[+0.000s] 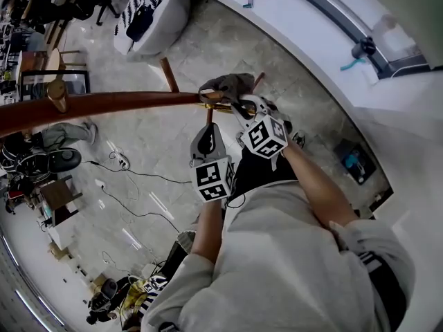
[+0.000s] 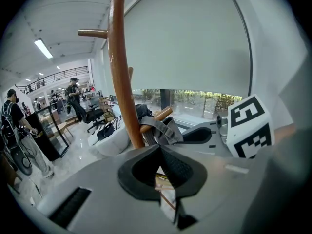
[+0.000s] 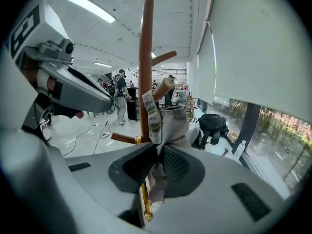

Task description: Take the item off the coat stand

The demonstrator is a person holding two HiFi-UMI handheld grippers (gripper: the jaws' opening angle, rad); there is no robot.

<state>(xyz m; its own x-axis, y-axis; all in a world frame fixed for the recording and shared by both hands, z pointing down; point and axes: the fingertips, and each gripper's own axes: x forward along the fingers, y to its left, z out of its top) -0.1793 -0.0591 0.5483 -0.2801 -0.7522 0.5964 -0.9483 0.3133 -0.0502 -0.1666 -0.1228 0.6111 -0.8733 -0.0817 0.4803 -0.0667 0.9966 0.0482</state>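
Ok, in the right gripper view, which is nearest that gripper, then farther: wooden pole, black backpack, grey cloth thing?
1. The grey cloth thing, pinched in the right gripper.
2. The wooden pole, just behind it, left.
3. The black backpack, farther back, right.

Bright, even light from the window (image 3: 285,138) and ceiling strip lights (image 3: 92,6), with soft shadows only. Glare streaks mark the polished floor (image 1: 138,151). Both gripper views show strong fisheye bending and black corners, and the nearest foreground is slightly soft.
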